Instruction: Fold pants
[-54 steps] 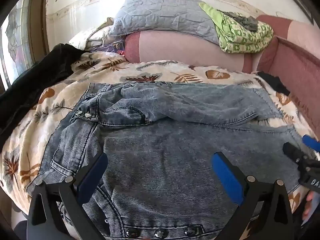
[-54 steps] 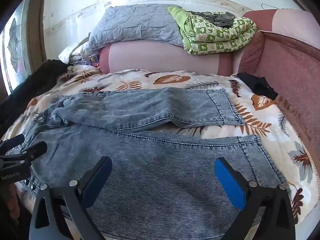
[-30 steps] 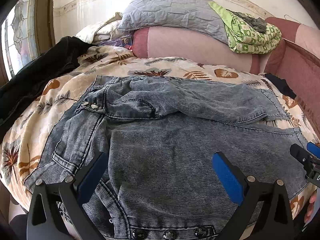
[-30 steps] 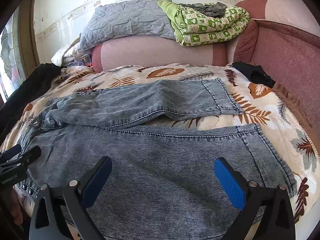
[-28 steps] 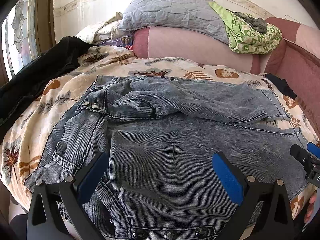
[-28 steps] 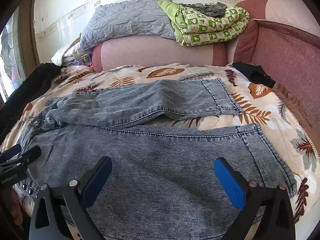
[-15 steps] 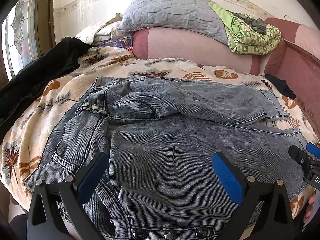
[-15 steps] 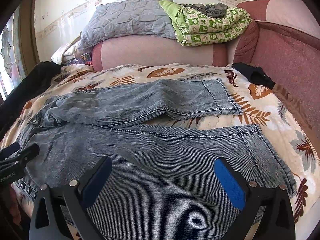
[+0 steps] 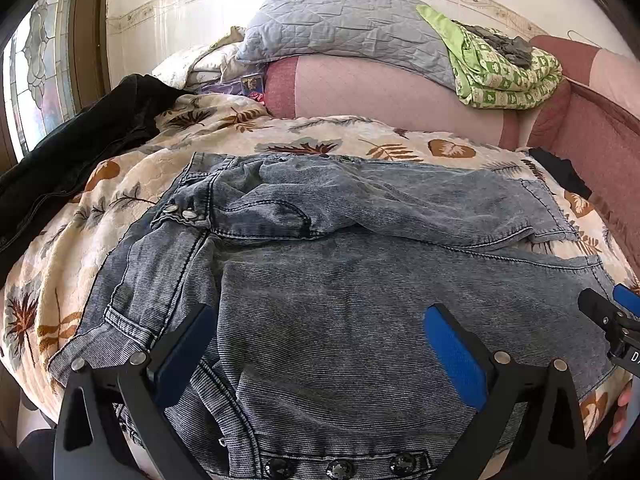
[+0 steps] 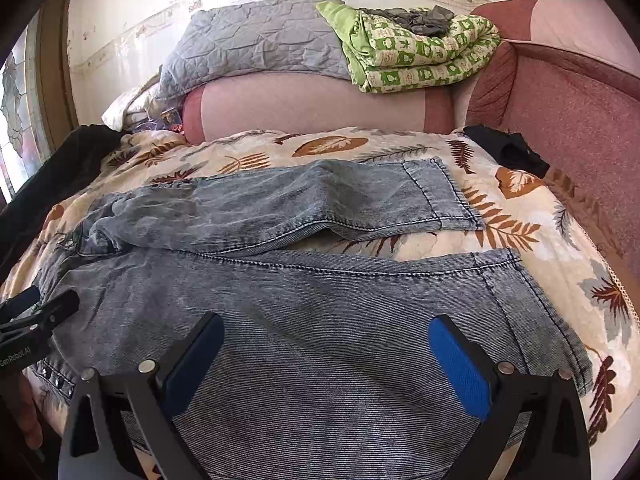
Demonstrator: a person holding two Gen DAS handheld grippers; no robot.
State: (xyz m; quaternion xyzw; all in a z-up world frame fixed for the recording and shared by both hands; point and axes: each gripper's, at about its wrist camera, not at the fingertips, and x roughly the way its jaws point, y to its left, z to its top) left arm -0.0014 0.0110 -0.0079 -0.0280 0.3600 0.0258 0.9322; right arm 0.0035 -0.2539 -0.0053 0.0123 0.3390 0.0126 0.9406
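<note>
A pair of grey-blue denim pants [image 9: 360,280] lies spread flat across a leaf-print bedspread [image 9: 80,216], and everything else is best placed from them. To the far left of the pants, a dark garment [image 9: 80,160] is heaped along the bedspread's edge under a window with patterned glass [image 9: 36,92]. The waistband with its metal buttons [image 9: 180,214] sits at the left end of the pants, and the two legs run off to the right, the far leg [image 10: 320,200] and the near leg [image 10: 320,300] lying side by side with a strip of bedspread showing between their hems. The left gripper [image 9: 320,344] hangs over the near part of the waist end, its blue-padded jaws spread wide with nothing between them; a row of buttons shows just below it. The right gripper [image 10: 326,352] hovers over the near leg toward the hem, jaws likewise spread wide and holding nothing. Beyond the pants, a pink bolster [image 10: 312,108] carries a grey quilted pillow [image 10: 256,44] and, to its right, a folded green patterned blanket [image 10: 416,52] with a small grey cloth on top. Right of the pants, a small black cloth [image 10: 508,152] lies against the red padded side [image 10: 580,120].
</note>
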